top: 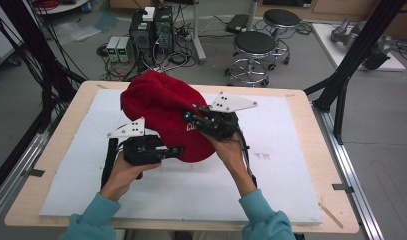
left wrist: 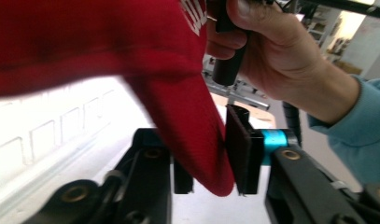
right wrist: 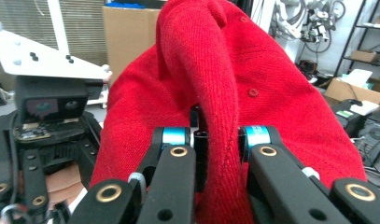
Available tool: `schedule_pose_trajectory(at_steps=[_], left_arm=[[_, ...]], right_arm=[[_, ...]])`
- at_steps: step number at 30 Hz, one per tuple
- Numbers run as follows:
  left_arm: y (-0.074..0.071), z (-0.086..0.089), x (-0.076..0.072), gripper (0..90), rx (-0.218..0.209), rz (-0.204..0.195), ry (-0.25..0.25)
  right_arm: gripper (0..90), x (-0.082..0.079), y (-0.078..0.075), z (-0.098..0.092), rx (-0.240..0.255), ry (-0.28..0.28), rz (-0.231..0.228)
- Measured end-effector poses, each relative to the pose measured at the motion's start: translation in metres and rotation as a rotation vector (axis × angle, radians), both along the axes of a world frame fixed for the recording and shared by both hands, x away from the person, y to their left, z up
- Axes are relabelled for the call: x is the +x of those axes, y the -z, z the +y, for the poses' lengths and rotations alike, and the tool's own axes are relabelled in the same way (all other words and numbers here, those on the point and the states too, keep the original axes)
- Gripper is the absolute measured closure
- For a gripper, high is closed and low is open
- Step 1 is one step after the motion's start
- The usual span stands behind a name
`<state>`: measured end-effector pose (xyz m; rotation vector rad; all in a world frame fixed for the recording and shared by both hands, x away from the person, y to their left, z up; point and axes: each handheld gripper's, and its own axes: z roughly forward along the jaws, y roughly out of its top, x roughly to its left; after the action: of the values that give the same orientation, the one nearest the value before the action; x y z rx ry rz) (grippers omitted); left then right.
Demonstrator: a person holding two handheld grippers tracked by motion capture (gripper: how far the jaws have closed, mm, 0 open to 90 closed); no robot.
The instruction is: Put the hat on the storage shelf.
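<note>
I find the red knitted cloth cap (top: 163,112), with white lettering on its side, held up off the white foam sheet (top: 291,165) that covers the wooden bench (top: 318,150). My right gripper (top: 191,116) sits at the cap's right flank; in the right gripper view its fingers (right wrist: 200,147) are clenched on a raised fold of the red fabric. My left gripper (top: 178,150) sits at the cap's lower left edge. In the left gripper view a hanging corner of the cap (left wrist: 201,140) lies between its fingers (left wrist: 243,154) (the right pad lies against the cloth; whether the pair actually presses it I cannot tell). The cap's crown rises above both grippers.
</note>
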<state>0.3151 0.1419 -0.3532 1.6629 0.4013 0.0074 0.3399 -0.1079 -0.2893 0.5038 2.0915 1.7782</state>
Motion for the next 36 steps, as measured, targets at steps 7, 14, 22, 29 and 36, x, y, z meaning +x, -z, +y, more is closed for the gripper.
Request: schedule_pose_trajectory(at_steps=[7,14,22,29,36], left_arm=[[-0.001,0.002,0.000,84.2,0.010,0.012,-0.019],[-0.001,0.003,-0.001,84.5,0.038,0.003,-0.042],[-0.002,0.008,0.001,84.5,0.068,0.013,-0.067],[-0.004,0.017,0.002,84.5,0.085,-0.012,-0.126],[-0.013,0.034,0.012,84.5,0.121,-0.046,-0.215]], right_arm=[[83.0,-0.002,0.002,0.001,0.001,-0.031,-0.019],[54.1,-0.002,0.003,0.002,-0.006,-0.008,-0.031],[0.4,-0.001,0.005,0.001,-0.028,0.078,-0.030],[0.4,-0.003,0.004,-0.006,-0.034,0.104,-0.035],[0.4,-0.008,0.008,-0.031,-0.036,0.180,-0.021]])
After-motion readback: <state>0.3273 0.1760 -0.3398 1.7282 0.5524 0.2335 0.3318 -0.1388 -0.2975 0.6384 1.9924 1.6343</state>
